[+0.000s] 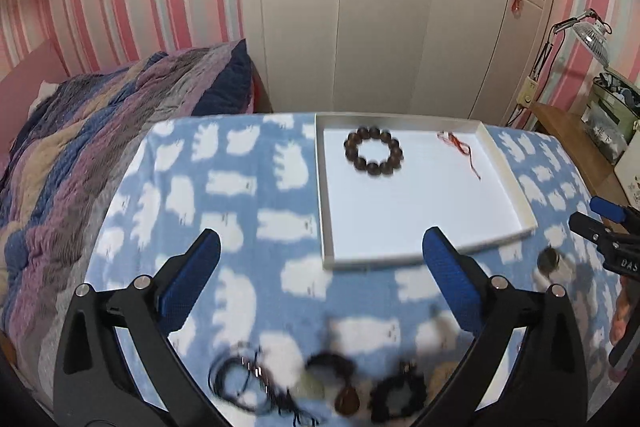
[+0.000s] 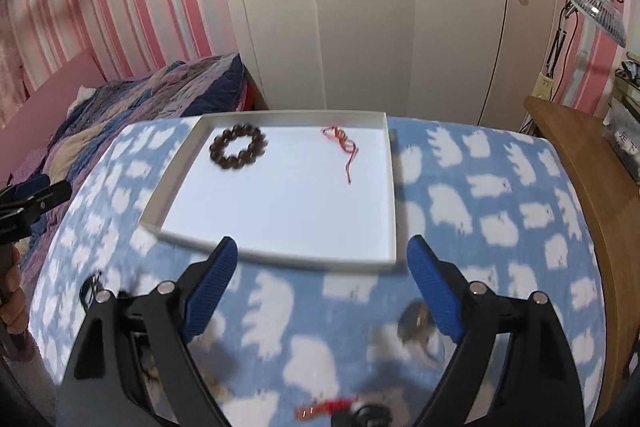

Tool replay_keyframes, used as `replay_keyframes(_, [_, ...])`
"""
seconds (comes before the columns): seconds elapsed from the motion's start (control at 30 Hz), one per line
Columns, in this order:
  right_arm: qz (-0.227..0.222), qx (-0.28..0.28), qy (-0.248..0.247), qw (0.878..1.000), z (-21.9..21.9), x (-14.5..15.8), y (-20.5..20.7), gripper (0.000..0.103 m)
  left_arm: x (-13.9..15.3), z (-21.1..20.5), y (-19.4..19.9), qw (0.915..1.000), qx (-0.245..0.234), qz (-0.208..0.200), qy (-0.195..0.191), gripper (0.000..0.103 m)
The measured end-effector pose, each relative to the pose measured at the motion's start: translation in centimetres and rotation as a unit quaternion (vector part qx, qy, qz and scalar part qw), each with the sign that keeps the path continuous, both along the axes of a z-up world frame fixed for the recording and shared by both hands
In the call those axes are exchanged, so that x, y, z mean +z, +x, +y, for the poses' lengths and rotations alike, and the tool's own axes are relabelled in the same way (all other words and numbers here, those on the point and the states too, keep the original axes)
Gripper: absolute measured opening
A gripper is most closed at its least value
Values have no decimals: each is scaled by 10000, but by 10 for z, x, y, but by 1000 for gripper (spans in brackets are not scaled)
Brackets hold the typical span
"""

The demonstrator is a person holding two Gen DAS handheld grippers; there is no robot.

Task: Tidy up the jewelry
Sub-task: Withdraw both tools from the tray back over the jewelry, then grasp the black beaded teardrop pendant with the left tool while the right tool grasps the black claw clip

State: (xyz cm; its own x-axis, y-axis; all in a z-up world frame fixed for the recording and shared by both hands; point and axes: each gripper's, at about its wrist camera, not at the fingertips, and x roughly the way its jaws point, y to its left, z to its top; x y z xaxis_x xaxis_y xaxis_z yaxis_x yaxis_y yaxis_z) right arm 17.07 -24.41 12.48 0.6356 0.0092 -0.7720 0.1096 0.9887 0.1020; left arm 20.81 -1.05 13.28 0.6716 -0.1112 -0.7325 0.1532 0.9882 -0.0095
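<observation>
1. Left wrist view: left tongs (image 1: pixel 320 259) stand wide apart with nothing between them, above the near part of the table (image 1: pixel 248 195), which is covered in a blue cloth with white bears.
2. White tray (image 1: pixel 326 211) sits toward the far edge; it holds the dark bead bracelet (image 1: pixel 374 151) in its far left corner and the red string piece (image 1: pixel 460 145) near its far right corner.
3. Loose pile of jewelry (image 1: pixel 320 383) lies blurred at the near edge, not yet sorted.
4. Best move, I'd say: drop onto one item only, pinch a cord or bead, lift clear before carrying to bare tray floor.
5. Right wrist view: right tongs (image 2: pixel 322 261) also spread, empty, over the tray's near rim.
6. A round metallic piece (image 2: pixel 414 321) lies blurred on the cloth just beside the right finger; a red tasselled item (image 2: pixel 328 407) lies at the near edge.
7. Room: bed with striped quilt (image 2: pixel 120 107) to the left, white wardrobe (image 2: pixel 360 27) behind, pink striped wall, wooden desk (image 2: pixel 580 163) to the right.
</observation>
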Motion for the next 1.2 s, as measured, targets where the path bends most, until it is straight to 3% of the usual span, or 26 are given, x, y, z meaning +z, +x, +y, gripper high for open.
replay_keyframes(0.2, [-59, 25, 73, 10000, 13, -7, -43, 87, -14, 10, -44, 10000, 17, -4, -55, 100])
replay_keyframes(0.37, [158, -22, 203, 9997, 23, -36, -69, 87, -33, 15, -72, 10000, 69, 50, -23, 100])
replay_keyframes(0.53, [432, -245, 110, 9987, 18, -63, -85, 87, -50, 18, -85, 9998, 61, 191, 33, 100])
replay_keyframes(0.73, [545, -545, -96, 9970, 5, -72, -100, 86, -68, 27, -95, 9987, 88, 488, -69, 100])
replay_keyframes(0.9, [654, -632, -256, 9955, 2, -77, -109, 85, -82, 23, -104, 9981, 39, 611, 105, 99])
replay_keyframes(0.97, [705, -668, -385, 9945, 2, -78, -112, 82, -89, 19, -107, 9975, -28, 686, 170, 98])
replay_keyframes(1.03, [786, -676, -434, 9937, 0, -80, -113, 72, -96, 16, -107, 9969, -68, 756, 204, 94])
replay_keyframes(1.2, [993, -694, -493, 9914, -3, -86, -113, 55, -107, 8, -94, 9953, -144, 939, 194, 76])
